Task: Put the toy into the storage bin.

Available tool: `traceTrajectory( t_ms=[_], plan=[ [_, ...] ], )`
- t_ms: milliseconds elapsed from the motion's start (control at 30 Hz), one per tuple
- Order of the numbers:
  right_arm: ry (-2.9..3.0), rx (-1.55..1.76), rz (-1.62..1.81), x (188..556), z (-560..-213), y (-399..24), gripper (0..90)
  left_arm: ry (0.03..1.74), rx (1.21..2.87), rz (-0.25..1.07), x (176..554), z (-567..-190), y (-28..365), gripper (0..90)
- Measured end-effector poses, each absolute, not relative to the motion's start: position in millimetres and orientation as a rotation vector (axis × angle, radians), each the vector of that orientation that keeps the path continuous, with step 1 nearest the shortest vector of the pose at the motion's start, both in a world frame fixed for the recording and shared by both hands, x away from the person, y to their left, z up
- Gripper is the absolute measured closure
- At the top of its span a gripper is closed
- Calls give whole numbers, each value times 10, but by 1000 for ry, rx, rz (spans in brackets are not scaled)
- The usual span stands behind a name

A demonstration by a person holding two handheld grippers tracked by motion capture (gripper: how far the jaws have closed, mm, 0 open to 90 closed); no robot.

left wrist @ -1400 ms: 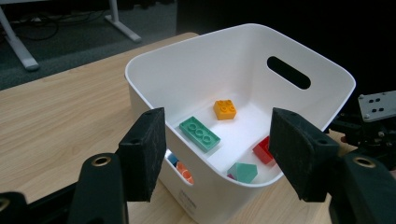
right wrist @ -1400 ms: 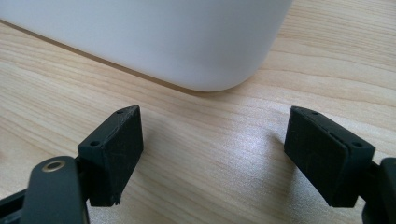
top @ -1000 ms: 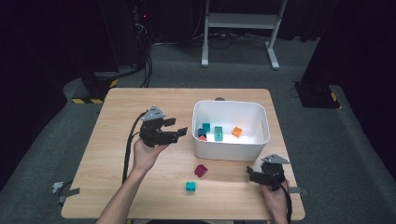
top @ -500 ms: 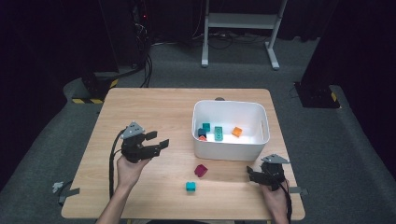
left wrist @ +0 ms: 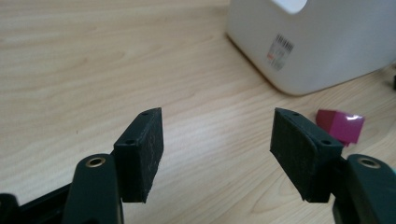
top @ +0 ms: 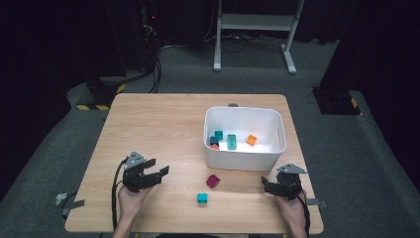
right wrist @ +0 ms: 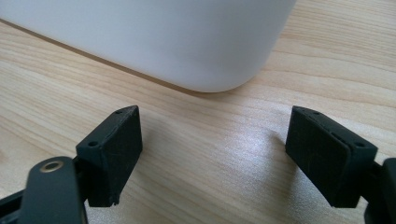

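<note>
We hold our left gripper (top: pixel 157 174) low over the wooden counter (top: pixel 163 124), fingers wide apart with nothing between them, pointing toward the magenta block (top: pixel 213 181). That block lies on the counter just in front of the white bin (top: pixel 278 144), with the teal block (top: pixel 202 198) near it. In the left gripper view the magenta block (left wrist: pixel 340 125) sits beyond the right finger, so we should swing that way to centre it, then close on its flat faces. Our right gripper (top: pixel 270 186) rests by the bin's corner, fingers equally wide and empty. The blocks look like hard, glossy plastic with crisp edges; the bin is smooth with rounded corners.
</note>
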State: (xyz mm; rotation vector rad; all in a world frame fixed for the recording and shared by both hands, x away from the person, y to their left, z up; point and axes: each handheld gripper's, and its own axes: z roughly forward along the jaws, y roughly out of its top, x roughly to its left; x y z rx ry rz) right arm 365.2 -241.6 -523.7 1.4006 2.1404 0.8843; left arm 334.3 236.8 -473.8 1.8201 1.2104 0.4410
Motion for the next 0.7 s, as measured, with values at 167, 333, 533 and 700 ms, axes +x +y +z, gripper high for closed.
traceTrajectory(
  t_ms=[167,333,533,700],
  plan=[
    [2149,1391,885,3655,-5236,-2418,187,1257,1823,447,3324,-4954,2400,343],
    [2164,1378,877,3617,-5214,-2378,235,1285,1833,469,3325,-5082,2406,342],
    [2218,1312,933,3485,-5197,-2194,261,1318,1853,494,3336,-5186,2409,342],
    [2269,1229,1015,3402,-5163,-1993,281,1337,1859,498,3339,-5245,2410,342]
  ],
)
